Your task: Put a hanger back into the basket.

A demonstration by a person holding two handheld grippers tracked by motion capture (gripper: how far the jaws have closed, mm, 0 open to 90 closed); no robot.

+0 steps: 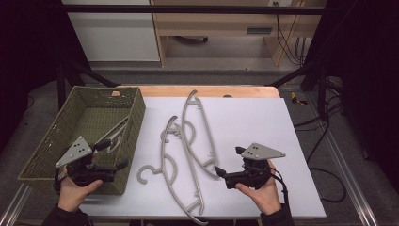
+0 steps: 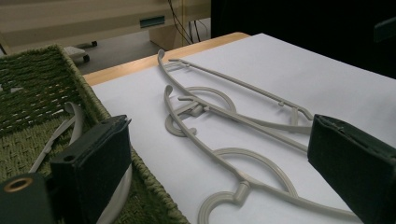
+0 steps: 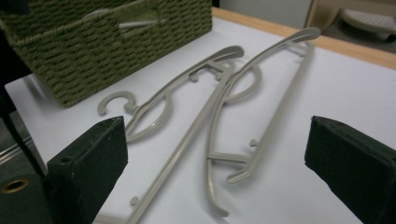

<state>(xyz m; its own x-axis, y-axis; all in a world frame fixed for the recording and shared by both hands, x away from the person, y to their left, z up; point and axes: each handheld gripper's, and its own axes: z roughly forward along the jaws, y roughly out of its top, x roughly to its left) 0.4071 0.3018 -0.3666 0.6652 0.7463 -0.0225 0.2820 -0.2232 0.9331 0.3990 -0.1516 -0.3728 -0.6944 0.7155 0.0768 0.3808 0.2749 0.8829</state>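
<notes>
Two grey plastic hangers lie crossed on the white sheet (image 1: 254,122). The nearer hanger (image 1: 163,155) has its hook toward the basket, and the farther hanger (image 1: 205,126) reaches the sheet's back edge. A third hanger (image 1: 113,134) leans inside the green woven basket (image 1: 136,117). My left gripper (image 1: 114,153) hovers open over the basket's near right corner, its jaws framing the hangers (image 2: 252,154) and holding nothing. My right gripper (image 1: 228,160) is open beside the farther hanger's near end. Both hangers (image 3: 154,105) lie between and beyond its jaws, untouched.
The basket (image 2: 88,93) takes up the table's left side. A strip of wooden tabletop (image 1: 207,90) shows behind the sheet. Bare sheet lies to the right of the hangers. Cables (image 1: 329,141) trail on the floor at the right, and cabinets stand behind the table.
</notes>
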